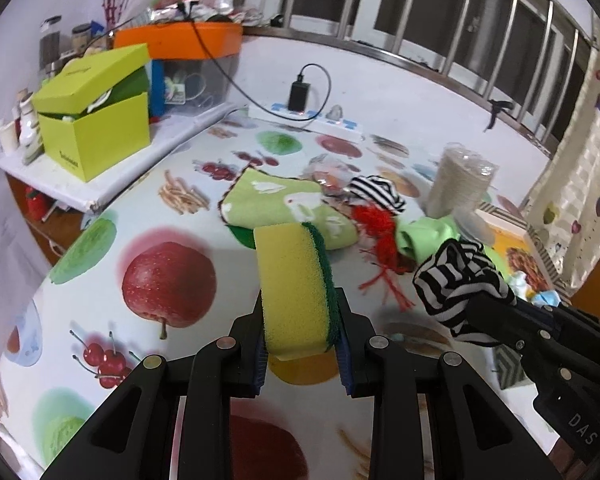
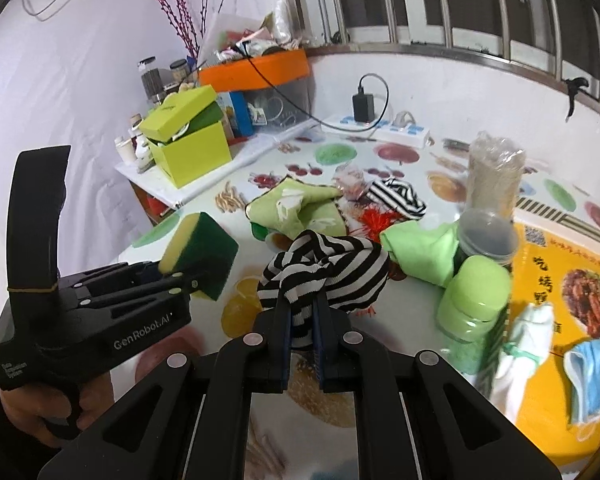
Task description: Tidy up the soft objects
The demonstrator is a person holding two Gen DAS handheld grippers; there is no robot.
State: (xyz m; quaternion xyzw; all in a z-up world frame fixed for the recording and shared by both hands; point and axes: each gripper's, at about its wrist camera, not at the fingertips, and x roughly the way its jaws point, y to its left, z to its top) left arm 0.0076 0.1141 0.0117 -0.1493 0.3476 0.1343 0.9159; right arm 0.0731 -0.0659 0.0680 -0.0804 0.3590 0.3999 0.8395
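My left gripper (image 1: 300,306) is shut on a yellow sponge with a green scrub side (image 1: 290,276), held above the fruit-print tablecloth (image 1: 168,240). In the right wrist view that sponge (image 2: 204,254) sticks out of the left gripper (image 2: 186,280) at the left. A crumpled black-and-white striped cloth (image 2: 328,270) is pinched in my right gripper (image 2: 302,308) and lifted off the table; it is the striped cloth (image 1: 456,280) at the right in the left wrist view. On the table beyond lie a green towel (image 2: 296,208), a second striped cloth (image 2: 400,196), red yarn (image 1: 380,232) and a light green cloth (image 2: 416,252).
A lime-green box with its lid ajar (image 1: 100,136) stands on a white shelf at the left, an orange bin (image 1: 180,42) behind it. A power strip with a charger (image 1: 304,114) lies at the back. Jars (image 2: 494,176) (image 2: 476,300), a white cloth (image 2: 520,344) and a blue mask (image 2: 588,372) crowd the right.
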